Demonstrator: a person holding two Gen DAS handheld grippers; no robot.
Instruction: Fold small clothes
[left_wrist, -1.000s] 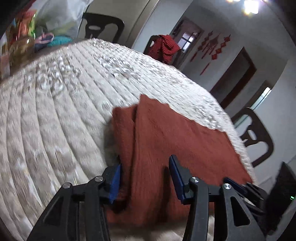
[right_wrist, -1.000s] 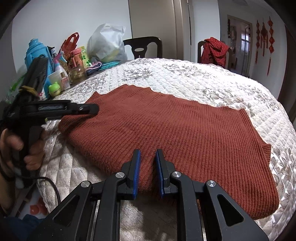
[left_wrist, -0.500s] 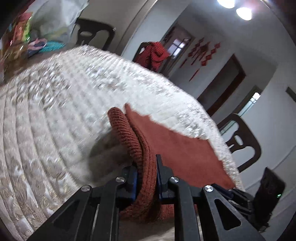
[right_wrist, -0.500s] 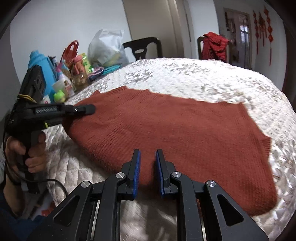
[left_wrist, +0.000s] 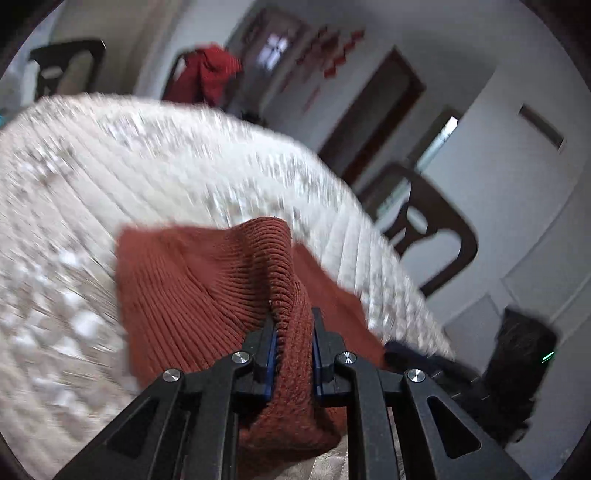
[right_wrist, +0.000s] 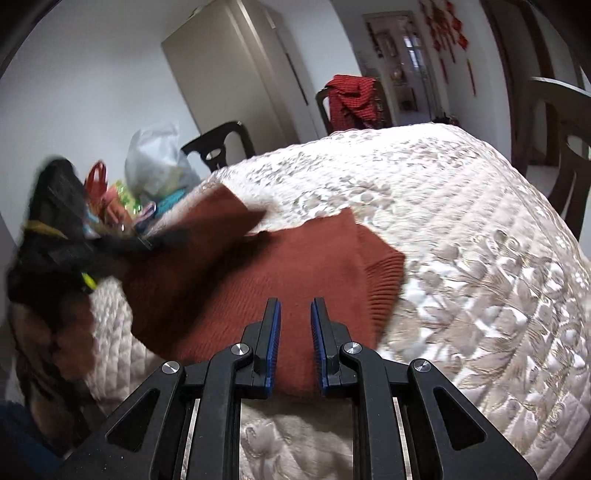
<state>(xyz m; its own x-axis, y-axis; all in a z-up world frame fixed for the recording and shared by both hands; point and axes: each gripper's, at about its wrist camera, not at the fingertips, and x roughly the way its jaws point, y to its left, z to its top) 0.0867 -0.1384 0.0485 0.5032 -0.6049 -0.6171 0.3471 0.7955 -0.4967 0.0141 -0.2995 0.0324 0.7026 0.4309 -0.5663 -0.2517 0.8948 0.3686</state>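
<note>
Left tongs (left_wrist: 293, 343) tight on rust sweater (left_wrist: 207, 291); right tongs (right_wrist: 295, 332) narrowly apart, empty.

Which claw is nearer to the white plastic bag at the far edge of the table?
Left. The left claw, clamped on the rust sweater, sits just in front of the white plastic bag; the right claw is at the near edge.

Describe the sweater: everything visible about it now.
The sweater is a rust-red ribbed knit with a ribbed band along one edge. It lies on the quilted cover, partly folded. The left gripper is shut on a bunched edge, lifting it. The right gripper stands over its near edge; no cloth shows between its pads.
</note>
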